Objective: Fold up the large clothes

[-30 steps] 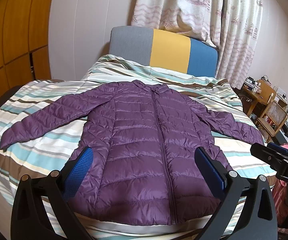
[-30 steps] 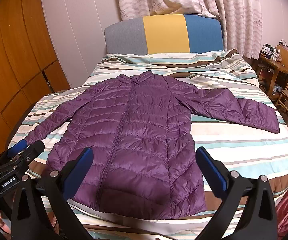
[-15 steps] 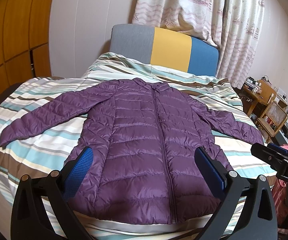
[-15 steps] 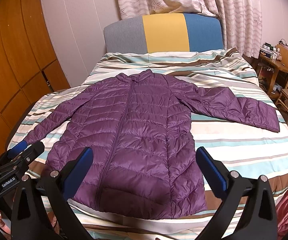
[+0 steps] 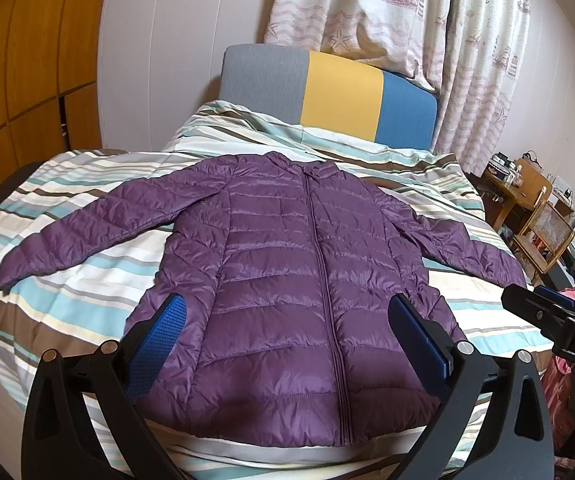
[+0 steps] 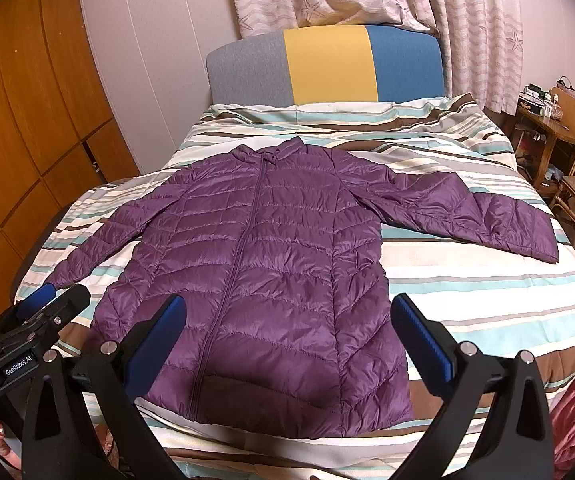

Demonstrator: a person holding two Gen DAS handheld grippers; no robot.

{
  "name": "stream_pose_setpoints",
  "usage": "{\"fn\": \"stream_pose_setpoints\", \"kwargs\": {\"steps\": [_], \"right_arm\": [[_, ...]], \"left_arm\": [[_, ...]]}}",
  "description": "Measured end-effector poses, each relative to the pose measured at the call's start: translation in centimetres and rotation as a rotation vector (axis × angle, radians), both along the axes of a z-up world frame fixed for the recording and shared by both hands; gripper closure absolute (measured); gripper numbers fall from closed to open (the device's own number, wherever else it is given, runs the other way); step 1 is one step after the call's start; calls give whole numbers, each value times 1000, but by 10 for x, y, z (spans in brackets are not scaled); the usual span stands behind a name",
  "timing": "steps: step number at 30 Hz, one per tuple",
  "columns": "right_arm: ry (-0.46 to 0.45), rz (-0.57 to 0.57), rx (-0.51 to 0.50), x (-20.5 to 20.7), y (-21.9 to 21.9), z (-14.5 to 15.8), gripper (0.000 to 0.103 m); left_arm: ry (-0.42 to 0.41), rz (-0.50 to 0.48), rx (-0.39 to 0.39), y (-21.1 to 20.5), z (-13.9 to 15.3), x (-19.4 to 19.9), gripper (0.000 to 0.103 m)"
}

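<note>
Purple puffer jacket (image 5: 287, 280) lies flat on striped bed (image 5: 67, 308), zipped, sleeves spread wide, ready for folding. Left gripper (image 5: 287, 332) and right gripper (image 6: 289, 332) hover above hem, both wide apart, holding nothing.

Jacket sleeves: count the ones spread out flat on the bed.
2. The left sleeve reaches toward the bed's left edge; the right sleeve stretches toward the right edge. Both lie unfolded, none hidden.
</note>
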State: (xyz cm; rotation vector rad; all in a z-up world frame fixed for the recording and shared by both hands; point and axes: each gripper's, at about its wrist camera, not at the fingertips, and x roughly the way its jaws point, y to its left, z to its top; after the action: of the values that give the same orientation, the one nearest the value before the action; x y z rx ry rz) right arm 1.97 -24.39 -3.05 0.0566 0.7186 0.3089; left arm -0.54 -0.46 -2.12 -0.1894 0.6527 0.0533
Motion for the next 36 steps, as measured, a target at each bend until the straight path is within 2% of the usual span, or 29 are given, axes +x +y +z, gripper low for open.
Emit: {"fn": "stream_pose_setpoints", "kwargs": {"steps": [36], "right_arm": [[12, -3, 0, 1, 1, -3, 2]], "left_arm": [[42, 7, -23, 0, -4, 1, 3]]}}
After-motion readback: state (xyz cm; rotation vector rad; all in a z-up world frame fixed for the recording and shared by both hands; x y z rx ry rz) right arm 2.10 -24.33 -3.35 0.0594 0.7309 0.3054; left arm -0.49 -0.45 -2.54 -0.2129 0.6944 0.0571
